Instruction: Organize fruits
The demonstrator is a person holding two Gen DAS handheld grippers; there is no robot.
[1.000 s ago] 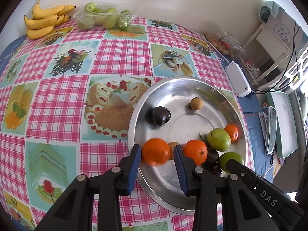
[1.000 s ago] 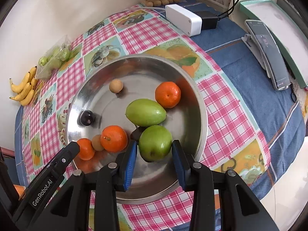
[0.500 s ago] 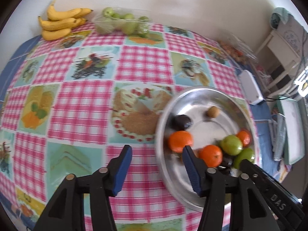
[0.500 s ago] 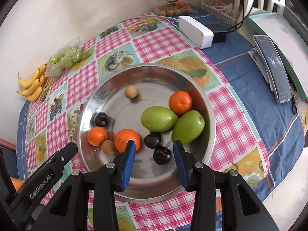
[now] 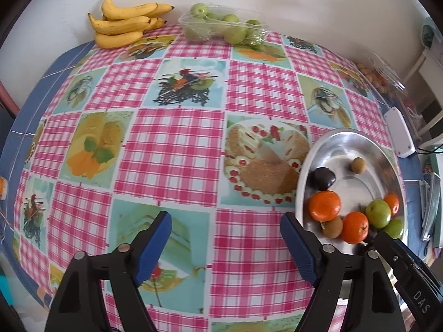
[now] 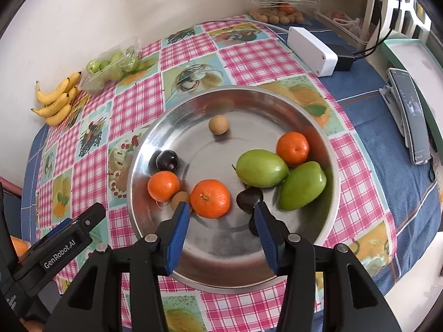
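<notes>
The steel bowl (image 6: pixel 331 182) sits on the worktop's checked cloth (image 5: pixel 177 149), toward its right side, and holds all the loose fruit. Two long green fruits lie side by side at the bowl's right. The nearer one (image 6: pixel 301 185) has its long axis running from the bowl's centre-front up toward the right rim; the other (image 6: pixel 261 168) lies nearly crosswise, its stalk end toward the bowl's centre. One orange (image 6: pixel 292 148) touches both, behind them. A second orange (image 6: pixel 210 198) sits near the bowl's front, and a third (image 6: pixel 163 186) lies left of it, with a small brown fruit (image 6: pixel 180 198) between the two. A dark plum (image 6: pixel 167 160) rests behind the third orange, near the left rim. A tan round fruit (image 6: pixel 218 124) stands alone toward the bowl's back. Another dark plum (image 6: pixel 247 197) lies in front of the green fruits.

The right gripper (image 6: pixel 221 221) hangs over the bowl's front, jaws partly apart after just widening, and nothing is between them; its left pad is beside the brown fruit, its right pad overlaps the plum in view, contact unclear.

The left gripper (image 5: pixel 225 244) is left of the bowl over bare cloth, jaws wide after just spreading, empty.

Behind the bowl, at the wall, lie bananas (image 5: pixel 124 22) and a bag of green fruit (image 5: pixel 224 27).
</notes>
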